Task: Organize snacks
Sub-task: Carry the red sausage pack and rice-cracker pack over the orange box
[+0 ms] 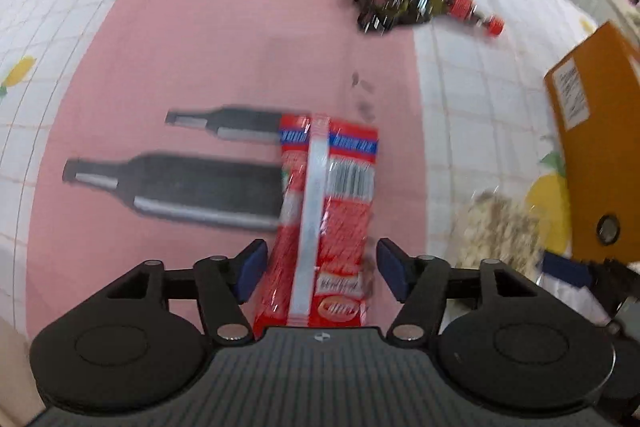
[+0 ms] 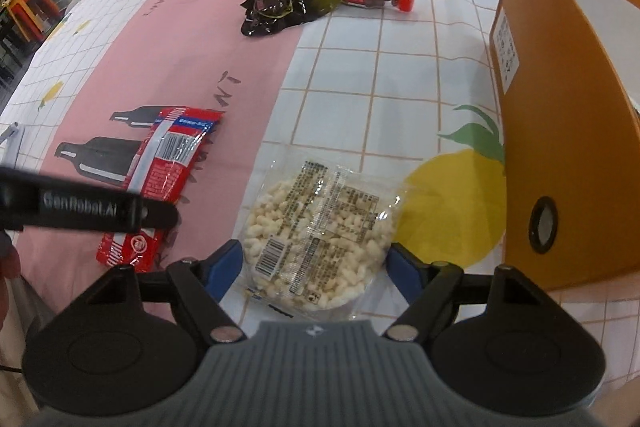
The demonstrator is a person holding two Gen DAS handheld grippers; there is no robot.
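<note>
**Two packets framed, neither gripped**

The red snack packet (image 1: 324,223) lies flat on the pink strip of the tablecloth (image 2: 400,75), lengthwise between the wide-open jaws of our left gripper (image 1: 318,269), whose pads do not touch it. The clear rice-puff packet (image 2: 316,235) sits just beside it on the white checks, between our right gripper (image 2: 314,271) jaws, also spread wide and empty. We judge we should lower squarely and pinch across each packet's narrow width, gently, so the puffs are not crushed.
</note>
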